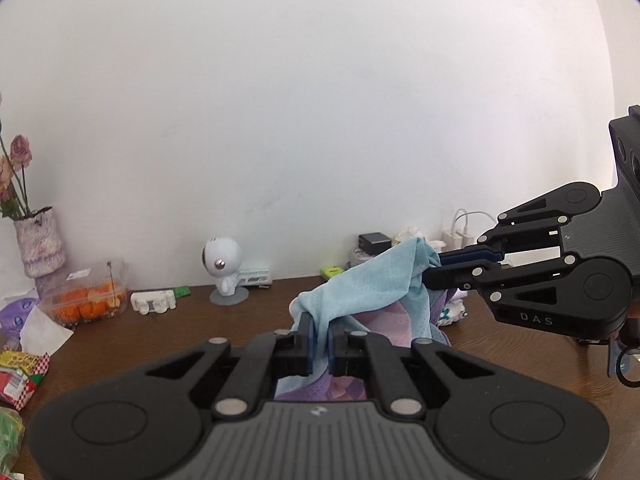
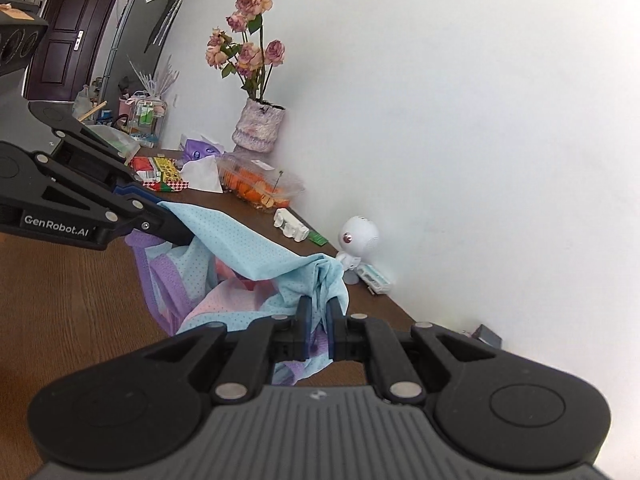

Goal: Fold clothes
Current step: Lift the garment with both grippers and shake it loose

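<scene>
A mesh garment (image 1: 372, 292) in light blue, pink and purple hangs above the brown table (image 1: 180, 332), stretched between both grippers. My left gripper (image 1: 320, 332) is shut on one light blue edge of it. My right gripper (image 1: 432, 270) comes in from the right and is shut on the other end. In the right wrist view the right gripper (image 2: 318, 312) pinches the blue fabric (image 2: 256, 252), and the left gripper (image 2: 176, 228) holds the far end at the left. The lower purple and pink part (image 2: 224, 304) droops toward the table.
Along the wall stand a white round-headed robot figure (image 1: 224, 268), a clear box of oranges (image 1: 86, 296), a vase of dried roses (image 1: 38, 240), a white clip (image 1: 154, 300), snack packets (image 1: 20, 372), and chargers and a dark box (image 1: 374, 242). A door (image 2: 72, 28) shows far left.
</scene>
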Motion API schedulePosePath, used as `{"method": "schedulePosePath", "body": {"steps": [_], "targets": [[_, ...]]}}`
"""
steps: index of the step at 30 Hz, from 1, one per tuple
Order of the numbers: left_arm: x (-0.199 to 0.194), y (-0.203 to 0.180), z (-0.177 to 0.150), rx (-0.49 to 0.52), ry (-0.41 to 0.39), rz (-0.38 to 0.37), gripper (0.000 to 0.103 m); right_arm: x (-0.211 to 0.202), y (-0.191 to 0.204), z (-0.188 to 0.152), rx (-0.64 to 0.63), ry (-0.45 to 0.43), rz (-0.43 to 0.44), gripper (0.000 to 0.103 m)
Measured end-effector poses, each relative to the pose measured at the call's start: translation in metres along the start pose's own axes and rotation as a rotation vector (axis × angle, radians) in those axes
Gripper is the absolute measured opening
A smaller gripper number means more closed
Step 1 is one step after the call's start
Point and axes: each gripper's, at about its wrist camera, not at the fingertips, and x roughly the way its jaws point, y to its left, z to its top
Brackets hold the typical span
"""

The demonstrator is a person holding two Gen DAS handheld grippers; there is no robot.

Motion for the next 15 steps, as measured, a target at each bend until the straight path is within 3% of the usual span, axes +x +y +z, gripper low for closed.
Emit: {"method": "schedulePosePath", "body": {"steps": [5,9,15], "targets": [[-0.041,-0.052,0.000,0.051,-0.038,-0.086,0.005,-0.077,-0.001,-0.015,-0.018,-0.001,-0.077,0.006],[-0.052,-0.080,-0.018,0.065,-0.003,-0.145,0.005,-0.133,0.007,-0.039,-0.029,0.025,-0.103,0.006],[-0.069,-0.121,-0.044,0.085,0.051,-0.233,0.005,-0.184,0.030,-0.088,-0.070,0.113,-0.121,0.006]]}}
